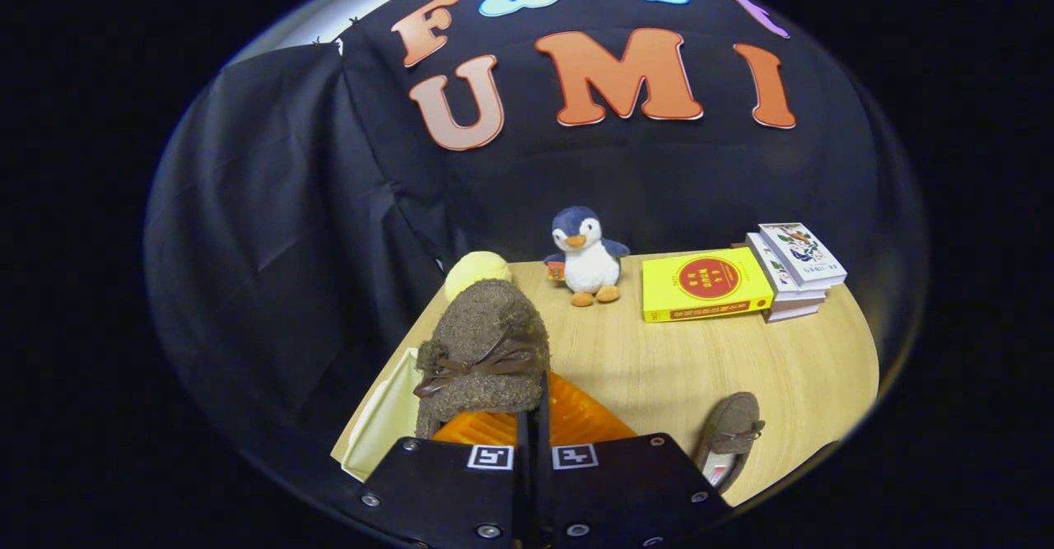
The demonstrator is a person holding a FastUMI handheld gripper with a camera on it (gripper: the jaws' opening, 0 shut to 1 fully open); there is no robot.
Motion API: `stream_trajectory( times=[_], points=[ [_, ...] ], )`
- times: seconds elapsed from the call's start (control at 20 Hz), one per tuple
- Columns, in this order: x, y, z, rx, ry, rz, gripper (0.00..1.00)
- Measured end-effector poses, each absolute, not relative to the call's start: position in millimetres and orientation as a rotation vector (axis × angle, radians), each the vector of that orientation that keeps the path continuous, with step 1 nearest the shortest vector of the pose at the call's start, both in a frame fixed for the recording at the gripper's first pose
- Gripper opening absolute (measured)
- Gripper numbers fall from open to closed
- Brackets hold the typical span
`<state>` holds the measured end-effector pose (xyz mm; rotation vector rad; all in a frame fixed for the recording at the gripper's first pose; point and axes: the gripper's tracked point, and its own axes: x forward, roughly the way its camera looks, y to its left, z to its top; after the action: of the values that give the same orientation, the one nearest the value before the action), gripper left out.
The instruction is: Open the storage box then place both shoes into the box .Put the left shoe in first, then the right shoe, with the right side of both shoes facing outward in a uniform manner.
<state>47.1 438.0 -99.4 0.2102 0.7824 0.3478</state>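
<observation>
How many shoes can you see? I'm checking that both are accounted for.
2. One shoe is held up in the shut gripper, above the orange box. The other shoe lies on the table beside the box.

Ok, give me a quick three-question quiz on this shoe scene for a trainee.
1. True or false: the tongs are shut on a brown fuzzy shoe held over the orange storage box.
2. Multiple choice: the second brown shoe lies A) inside the box, B) on the wooden table beside the box, C) on the floor.
3. Fill in: the plush toy beyond the fingers, beside the yellow book, is a ____.
Key: 1 true; 2 B; 3 penguin.
</observation>
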Motion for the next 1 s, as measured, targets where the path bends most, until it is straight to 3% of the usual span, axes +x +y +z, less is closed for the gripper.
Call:
stream_trajectory(
  times=[0.4, 1.0],
  points=[
    [21.7, 528.1, -136.7, 0.160, 0.908, 0.429, 0.03],
    [-6.5, 586.3, -243.8, 0.056, 1.201, 0.309, 0.03]
  ],
)
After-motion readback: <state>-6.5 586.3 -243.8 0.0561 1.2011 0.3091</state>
